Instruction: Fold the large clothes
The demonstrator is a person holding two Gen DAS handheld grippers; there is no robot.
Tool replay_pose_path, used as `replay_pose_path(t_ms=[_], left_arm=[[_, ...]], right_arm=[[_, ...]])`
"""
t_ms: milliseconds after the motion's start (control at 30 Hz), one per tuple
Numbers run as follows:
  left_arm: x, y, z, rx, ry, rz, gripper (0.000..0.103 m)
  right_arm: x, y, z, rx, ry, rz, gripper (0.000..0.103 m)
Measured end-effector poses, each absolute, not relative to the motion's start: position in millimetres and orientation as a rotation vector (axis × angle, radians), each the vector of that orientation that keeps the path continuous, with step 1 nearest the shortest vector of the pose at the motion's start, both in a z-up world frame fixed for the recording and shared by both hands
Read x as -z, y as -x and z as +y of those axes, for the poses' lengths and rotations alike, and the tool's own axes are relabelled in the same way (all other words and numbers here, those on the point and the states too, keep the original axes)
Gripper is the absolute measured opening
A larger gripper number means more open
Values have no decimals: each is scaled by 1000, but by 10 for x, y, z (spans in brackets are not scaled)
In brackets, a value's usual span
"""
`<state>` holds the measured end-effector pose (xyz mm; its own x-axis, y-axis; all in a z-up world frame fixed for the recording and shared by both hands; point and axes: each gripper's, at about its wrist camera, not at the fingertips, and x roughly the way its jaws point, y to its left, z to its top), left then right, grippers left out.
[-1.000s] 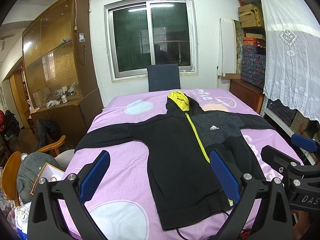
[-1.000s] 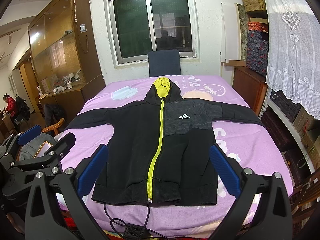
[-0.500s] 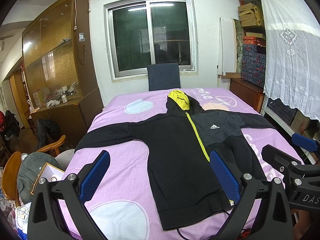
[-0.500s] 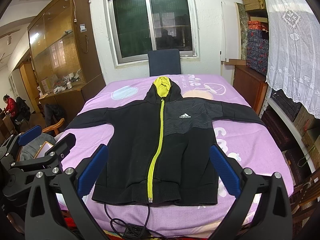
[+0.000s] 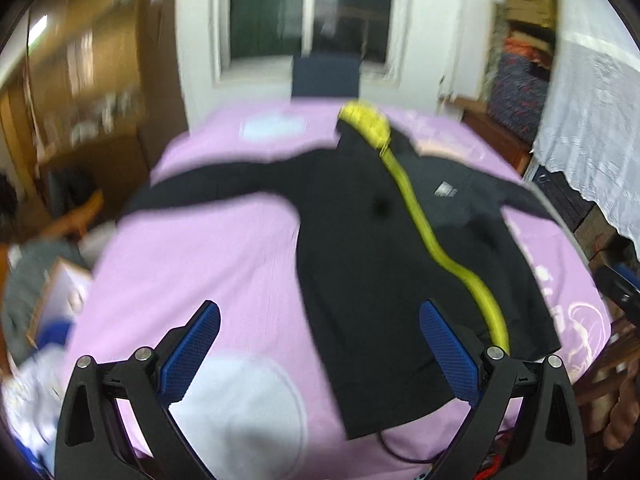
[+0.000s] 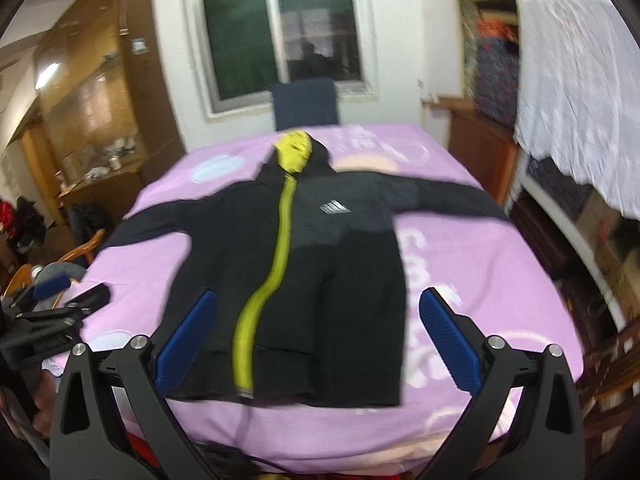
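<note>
The hoodie (image 6: 288, 280) is lying flat, front up, on the purple-covered tabletop (image 6: 480, 280), sleeves spread out toward 9 and 3 o'clock, hood at 12 by the chair (image 6: 304, 104), hem at 6 right near the front edge. Both tongs are wide apart and holding nothing: left tongs (image 5: 320, 348) hang over the hem's left part, right tongs (image 6: 316, 336) over the middle of the hem. Frames are pretty blurry so don't ask me about fine wrinkles. My guess on handling: it's a thick fleecy thing, soft and floppy, no stiffness at all, fairly heavy for clothing, so it'll sag and drag rather than slide. The yellow zipper (image 6: 280, 248) gives a bit of a spine down the middle. I'd pinch a sleeve at the cuff or the ribbed hem corners, since those doubled edges look grippier than flat body fabric. There's a cable (image 5: 396, 448) poking out under the hem, careful not to snag it.
</note>
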<state>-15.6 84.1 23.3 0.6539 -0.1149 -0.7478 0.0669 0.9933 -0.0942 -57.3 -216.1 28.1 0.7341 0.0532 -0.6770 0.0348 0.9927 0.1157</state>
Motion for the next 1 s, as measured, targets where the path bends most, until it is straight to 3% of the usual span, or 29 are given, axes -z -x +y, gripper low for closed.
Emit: replay_pose_path(t_ms=[200,300,433,500,600,733,767,833,867,900,1000], left_arm=[[451,-90,1137,196,202,1095,99],[520,-171,1155,256,213,1130,99],[492,-152,1100,325,193,1110,98],[487,-147,1041,350,187,1101,91],[486,-90,1039,363,168,1078,88],[471,-26,1048,385,171,1064,88],[459,-59,977,382,165,1059,85],[438,-78,960,373,150,1047,67],[438,-92,978,362,145,1045,38],[437,-126,984,354,148,1049,31],[432,-247,1162,391,273,1071,21]], right_arm=[[313,428,-2733,5,-302,843,99],[489,357,-2776,-29,-341,887,99],[657,237,-2795,-32,-319,896,99],[740,207,-2836,-25,-319,907,99],[870,170,-2887,-35,-346,928,98],[936,150,-2826,-29,-294,919,94],[940,137,-2787,-34,-273,918,84],[945,101,-2677,-42,-212,912,67],[950,75,-2622,-56,-189,913,49],[939,51,-2581,-73,-180,913,41],[856,6,-2570,-87,-187,907,18]])
